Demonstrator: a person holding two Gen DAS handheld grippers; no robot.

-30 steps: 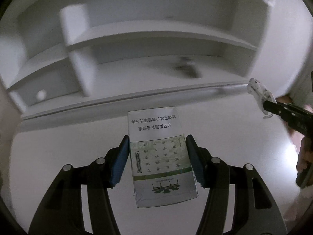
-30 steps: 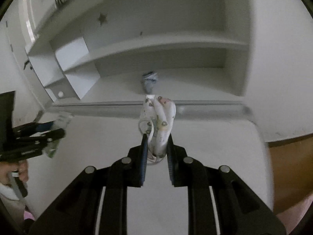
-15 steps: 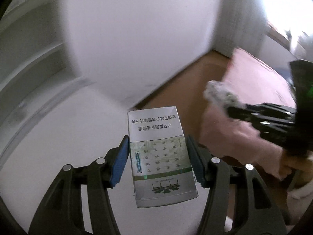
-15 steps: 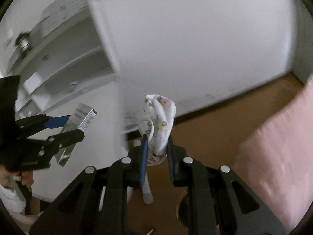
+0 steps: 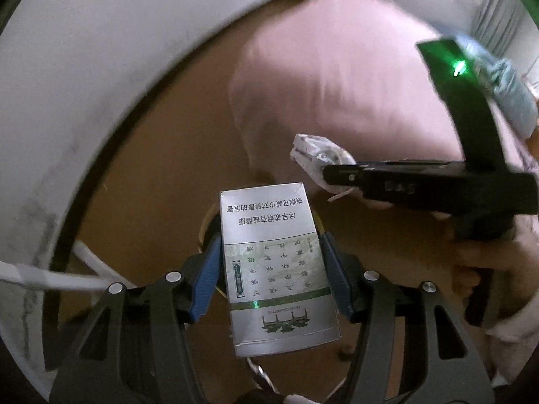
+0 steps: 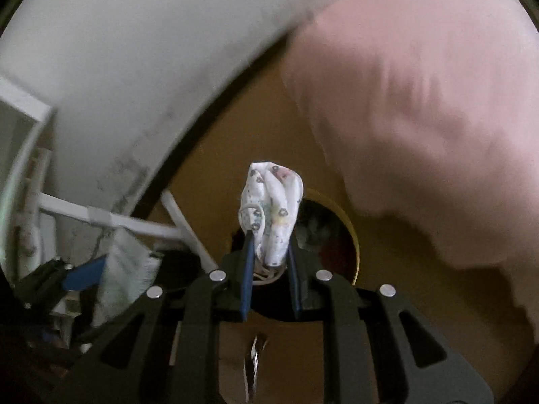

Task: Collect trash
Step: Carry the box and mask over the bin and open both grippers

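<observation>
My left gripper [image 5: 271, 252] is shut on a silver and green cigarette pack [image 5: 274, 262], its blue pads pressed to both long sides. My right gripper [image 6: 269, 239] is shut on a crumpled white face mask [image 6: 273, 208] with small printed patterns and an ear loop. Both point steeply down at a brown floor. A round bin with a yellow rim [image 6: 350, 232] and a dark inside sits right under the mask; the same bin rim [image 5: 203, 225] peeks out behind the pack. The right gripper [image 5: 323, 175] holding the mask [image 5: 313, 155] also shows in the left wrist view, to the right of the pack.
A pink bedcover [image 6: 421, 101] hangs down at the right, close to the bin. A white wall [image 6: 118, 67] with a dark skirting curves along the left. White furniture legs [image 6: 134, 225] stand at the left. A person's hand [image 5: 478, 269] holds the right gripper's handle.
Both grippers swung away from the white desk and shelves, down and to the right, and now hang over the floor and bin. Each keeps hold of its item.
</observation>
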